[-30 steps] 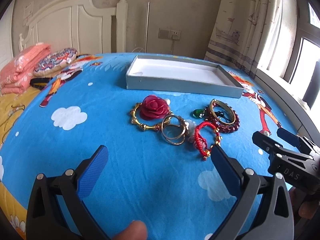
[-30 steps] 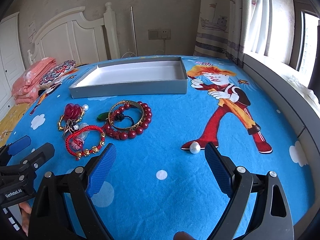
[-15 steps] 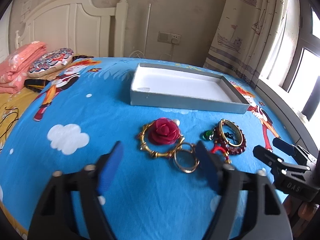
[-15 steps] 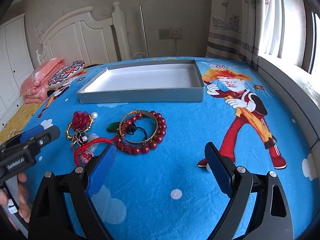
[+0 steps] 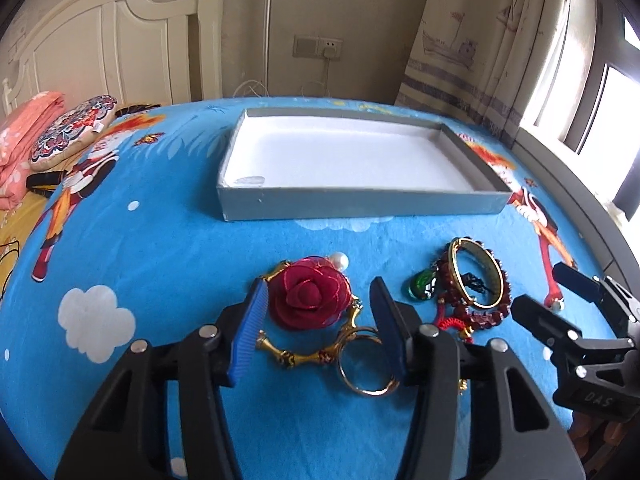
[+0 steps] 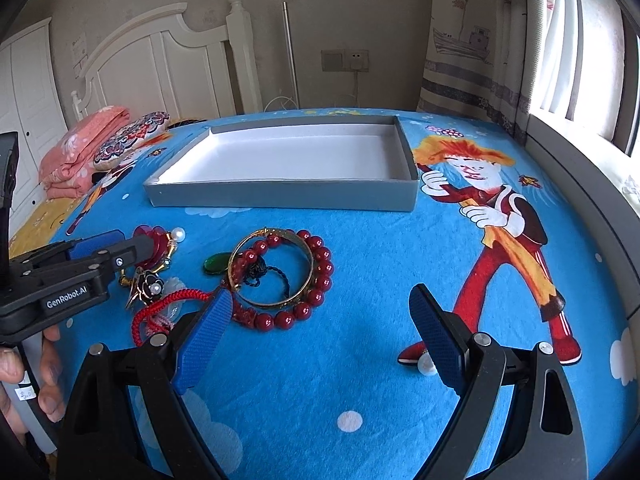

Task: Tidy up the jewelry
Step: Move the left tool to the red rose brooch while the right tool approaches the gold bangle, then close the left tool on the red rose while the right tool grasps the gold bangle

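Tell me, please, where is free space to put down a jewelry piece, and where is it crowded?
Free: the white floor of the grey tray, and the blue bedsheet between the red bead bracelet and the printed cartoon boy. Crowded: the jewelry cluster around the red rose.

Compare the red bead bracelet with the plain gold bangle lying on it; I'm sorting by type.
The red bead bracelet is a loop of round dark red beads; the gold bangle is one smooth rigid band. The bracelet lies flat on the bedsheet, while the bangle rests partly on its beads, slightly tilted. Both are round wrist pieces, still outside the gray box.
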`<state>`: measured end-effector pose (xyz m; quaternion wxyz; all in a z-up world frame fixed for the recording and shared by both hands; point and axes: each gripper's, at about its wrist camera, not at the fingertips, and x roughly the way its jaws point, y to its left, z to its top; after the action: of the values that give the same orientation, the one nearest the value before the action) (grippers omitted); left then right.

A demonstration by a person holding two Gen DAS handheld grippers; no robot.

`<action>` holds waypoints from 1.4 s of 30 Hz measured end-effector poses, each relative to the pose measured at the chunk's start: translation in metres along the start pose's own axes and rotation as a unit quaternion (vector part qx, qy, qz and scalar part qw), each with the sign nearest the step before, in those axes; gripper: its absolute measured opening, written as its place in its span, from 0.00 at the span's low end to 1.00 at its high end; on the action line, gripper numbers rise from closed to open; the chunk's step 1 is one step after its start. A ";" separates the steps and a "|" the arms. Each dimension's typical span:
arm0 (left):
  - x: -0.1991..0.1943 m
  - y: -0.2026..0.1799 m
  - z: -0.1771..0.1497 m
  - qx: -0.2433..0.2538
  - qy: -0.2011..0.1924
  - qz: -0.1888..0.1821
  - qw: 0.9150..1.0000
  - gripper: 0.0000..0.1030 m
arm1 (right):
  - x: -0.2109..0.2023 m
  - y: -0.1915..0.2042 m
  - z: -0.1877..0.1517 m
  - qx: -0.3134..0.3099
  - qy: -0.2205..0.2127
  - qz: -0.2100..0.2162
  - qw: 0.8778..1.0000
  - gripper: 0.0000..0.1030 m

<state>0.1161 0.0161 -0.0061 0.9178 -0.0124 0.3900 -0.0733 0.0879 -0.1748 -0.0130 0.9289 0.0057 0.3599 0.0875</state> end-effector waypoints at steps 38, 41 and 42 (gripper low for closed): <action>-0.006 0.019 -0.005 -0.045 -0.021 -0.015 0.999 0.53 | 0.025 0.039 0.024 -0.037 0.020 0.063 0.997 0.07; -0.003 0.016 -0.004 -0.037 -0.013 -0.013 0.999 0.53 | 0.011 0.030 0.025 -0.033 0.000 0.060 0.998 0.07; -0.001 0.014 -0.004 -0.033 -0.008 -0.010 0.999 0.53 | 0.008 0.028 0.026 -0.030 -0.003 0.061 0.998 0.07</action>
<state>0.1140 0.0306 -0.0091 0.9192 -0.0468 0.3847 -0.0694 0.1063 -0.1445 0.0033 0.9227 -0.0002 0.3532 0.1545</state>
